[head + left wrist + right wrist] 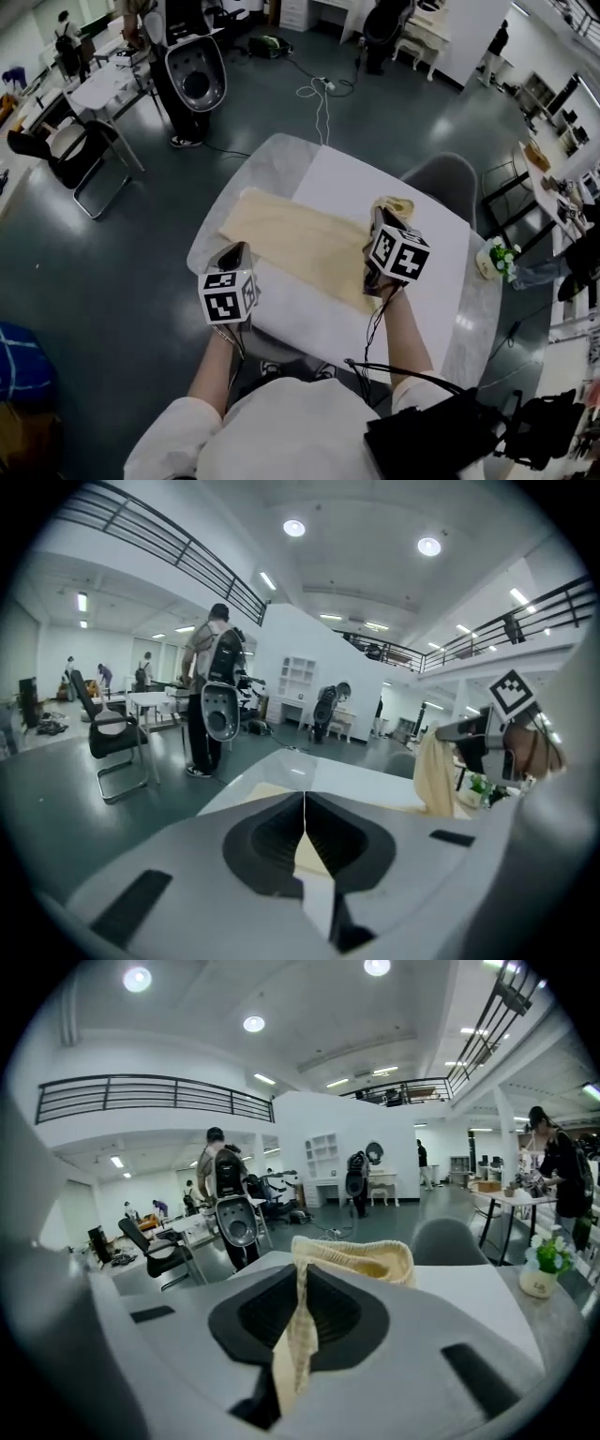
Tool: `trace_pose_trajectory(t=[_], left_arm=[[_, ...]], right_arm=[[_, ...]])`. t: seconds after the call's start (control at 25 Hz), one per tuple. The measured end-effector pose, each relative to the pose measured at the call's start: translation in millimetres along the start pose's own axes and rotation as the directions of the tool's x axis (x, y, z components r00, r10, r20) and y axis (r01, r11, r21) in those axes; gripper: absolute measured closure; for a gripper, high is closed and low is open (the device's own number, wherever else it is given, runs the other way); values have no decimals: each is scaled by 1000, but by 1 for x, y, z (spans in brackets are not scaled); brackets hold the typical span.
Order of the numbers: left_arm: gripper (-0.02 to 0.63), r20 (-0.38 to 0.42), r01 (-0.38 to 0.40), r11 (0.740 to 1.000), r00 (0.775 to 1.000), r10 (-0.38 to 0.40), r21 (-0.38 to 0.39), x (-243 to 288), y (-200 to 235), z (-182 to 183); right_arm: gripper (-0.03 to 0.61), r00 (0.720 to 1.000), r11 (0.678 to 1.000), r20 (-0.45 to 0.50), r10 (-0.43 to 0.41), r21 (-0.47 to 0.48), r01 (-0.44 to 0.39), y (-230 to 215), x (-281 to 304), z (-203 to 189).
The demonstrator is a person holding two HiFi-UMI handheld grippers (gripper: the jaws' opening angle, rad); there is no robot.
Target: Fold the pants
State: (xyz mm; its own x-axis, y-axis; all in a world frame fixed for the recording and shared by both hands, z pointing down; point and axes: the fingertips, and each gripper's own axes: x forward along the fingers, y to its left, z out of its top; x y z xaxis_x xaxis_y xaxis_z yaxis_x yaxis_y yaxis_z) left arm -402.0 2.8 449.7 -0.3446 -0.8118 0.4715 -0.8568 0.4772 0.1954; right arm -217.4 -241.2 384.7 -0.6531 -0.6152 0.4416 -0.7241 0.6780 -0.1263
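Observation:
Pale yellow pants [300,239] lie spread across the white table [427,300]. My right gripper [379,216] is above their far right end, shut on the ribbed waistband [361,1262], which is lifted off the table. A strip of cloth runs down between the right gripper's [302,1279] jaws. In the left gripper view that cloth [433,775] hangs from the right gripper [469,733]. My left gripper [236,248] is at the table's near left edge beside the pants' near corner. The left gripper's [303,803] jaws meet in a thin line, and no cloth shows pinched between them.
A grey chair [445,178] stands at the table's far right side. A small potted plant [495,258] sits by the right edge. A person beside a machine with a black oval screen [197,75] stands beyond the table's left end, near a black chair [80,150].

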Motion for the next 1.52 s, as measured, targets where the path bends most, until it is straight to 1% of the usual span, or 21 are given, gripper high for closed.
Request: trace_pose_trajectory(t=[0.16,0.28,0.36,0.44,0.48,0.56,0.64,0.72,0.8,0.92,1.08,1.24,1.36,1.52], left_arm=[[604,16,-86,995,996,87,-49,-16,71,3],[604,-10,-149,985,989,149,-91,-27,120,-15],[604,-41,-182,976,983,178,-121,-31,144,-37],[604,-82,-206,967,977,196,-148,-33,159,-62],[604,-102,-214,964,974,200,-157,-34,164,-73],[604,-130,-221,961,971,200,-165,-35,171,-88],[604,-138,-216,962,971,195,-165,-33,175,-92],[604,-137,-202,965,974,181,-164,-27,176,-90],[604,-134,-178,971,978,157,-161,-20,170,-88],[604,-129,-132,981,985,114,-139,-7,148,-82],[604,-114,-70,992,992,58,-104,11,104,-70],[604,-125,9,998,992,-16,-63,38,48,-68],[604,-131,65,997,989,-68,-27,60,-4,-72],[604,-155,132,991,979,-129,8,75,-55,-92]], right_arm=[[555,993,992,-33,110,-57,-111,96,47,-1],[554,968,967,-70,240,-76,-245,190,89,-20],[541,941,937,-118,316,-115,-329,254,118,-50],[424,916,917,-199,347,-134,-376,297,139,-92],[411,908,914,-234,349,-129,-384,307,143,-113],[411,896,917,-285,341,-107,-383,310,143,-146],[420,893,926,-317,320,-94,-365,300,142,-166],[430,900,940,-330,284,-92,-330,283,141,-174],[436,913,954,-328,244,-86,-286,260,139,-174],[439,933,974,-309,182,-71,-214,217,131,-165],[443,954,994,-285,89,-43,-105,142,110,-155],[443,963,1000,-271,-11,22,18,57,86,-158],[459,958,992,-276,-79,72,103,-9,68,-168],[472,942,977,-307,-133,122,177,-67,51,-196]])
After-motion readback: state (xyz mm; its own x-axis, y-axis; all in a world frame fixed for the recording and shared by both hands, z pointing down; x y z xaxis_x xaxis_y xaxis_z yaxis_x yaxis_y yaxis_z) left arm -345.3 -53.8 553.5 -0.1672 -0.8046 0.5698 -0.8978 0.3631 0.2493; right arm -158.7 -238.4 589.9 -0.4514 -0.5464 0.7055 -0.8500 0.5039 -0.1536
